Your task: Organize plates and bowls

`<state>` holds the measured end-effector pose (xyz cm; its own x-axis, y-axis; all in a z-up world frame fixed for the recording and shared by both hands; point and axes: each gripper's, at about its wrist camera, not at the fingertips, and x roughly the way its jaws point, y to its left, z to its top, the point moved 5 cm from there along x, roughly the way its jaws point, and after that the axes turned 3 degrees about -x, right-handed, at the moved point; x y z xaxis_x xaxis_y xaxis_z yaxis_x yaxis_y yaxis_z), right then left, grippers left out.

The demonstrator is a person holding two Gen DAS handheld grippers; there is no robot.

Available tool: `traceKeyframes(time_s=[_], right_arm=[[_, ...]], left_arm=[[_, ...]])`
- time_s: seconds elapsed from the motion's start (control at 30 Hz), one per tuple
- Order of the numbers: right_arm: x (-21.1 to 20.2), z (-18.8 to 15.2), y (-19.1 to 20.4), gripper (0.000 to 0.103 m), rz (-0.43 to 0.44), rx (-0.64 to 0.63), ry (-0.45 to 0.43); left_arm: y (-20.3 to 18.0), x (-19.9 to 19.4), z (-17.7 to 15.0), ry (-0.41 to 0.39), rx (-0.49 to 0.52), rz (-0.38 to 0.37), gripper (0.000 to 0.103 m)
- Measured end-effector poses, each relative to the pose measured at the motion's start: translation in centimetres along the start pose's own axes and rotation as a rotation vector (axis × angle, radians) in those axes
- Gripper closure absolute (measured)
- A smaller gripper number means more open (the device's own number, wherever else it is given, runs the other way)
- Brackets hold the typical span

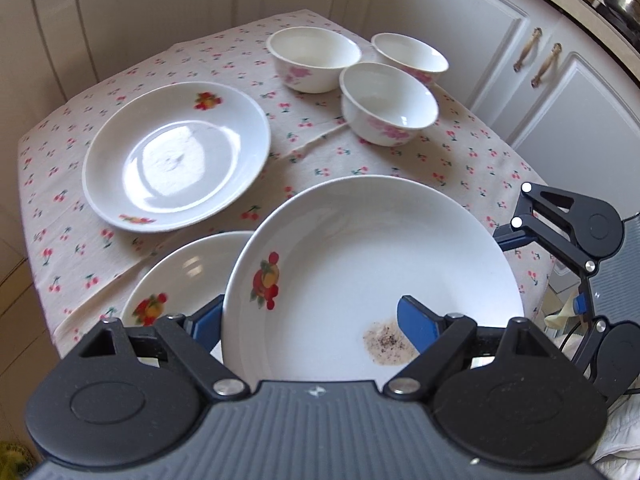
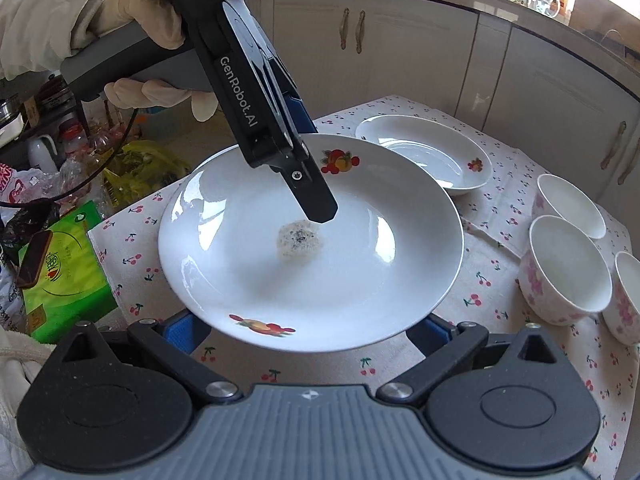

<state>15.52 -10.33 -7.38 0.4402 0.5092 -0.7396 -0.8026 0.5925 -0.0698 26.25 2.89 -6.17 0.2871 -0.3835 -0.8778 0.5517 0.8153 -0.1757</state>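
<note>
A: The soiled fruit-print plate [image 2: 312, 240] is held clear of the cherry-print tabletop [image 2: 500, 280], clamped at its rim by the left hand-held gripper [image 1: 316, 320], one finger above, one beneath.

B: And the right hand-held gripper [image 2: 308, 330]? Its blue pads are tucked under the plate's near edge; a grip there cannot be confirmed.

A: A second plate [image 1: 176, 156] and a third [image 1: 176, 276] are seen lying on the cloth, with three floral bowls [image 1: 388, 104] grouped beyond.

B: So stacking is judged to be under way. Next, the plate should be centred over another and lowered level.
</note>
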Motion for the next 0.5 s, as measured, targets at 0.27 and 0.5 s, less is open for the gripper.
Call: traceKeyframes(time_s=[0.27, 0.5], right_arm=[[2.5, 1.9, 0.9, 0.0, 0.035, -0.027, 0.033], [3.2, 2.8, 1.0, 0.0, 0.039, -0.03, 0.061]], left_arm=[[3.1, 0.1, -1.2, -0.011, -0.062, -0.006, 0.015], [4.6, 1.0, -1.7, -0.007, -0.081, -0.026, 0.015]])
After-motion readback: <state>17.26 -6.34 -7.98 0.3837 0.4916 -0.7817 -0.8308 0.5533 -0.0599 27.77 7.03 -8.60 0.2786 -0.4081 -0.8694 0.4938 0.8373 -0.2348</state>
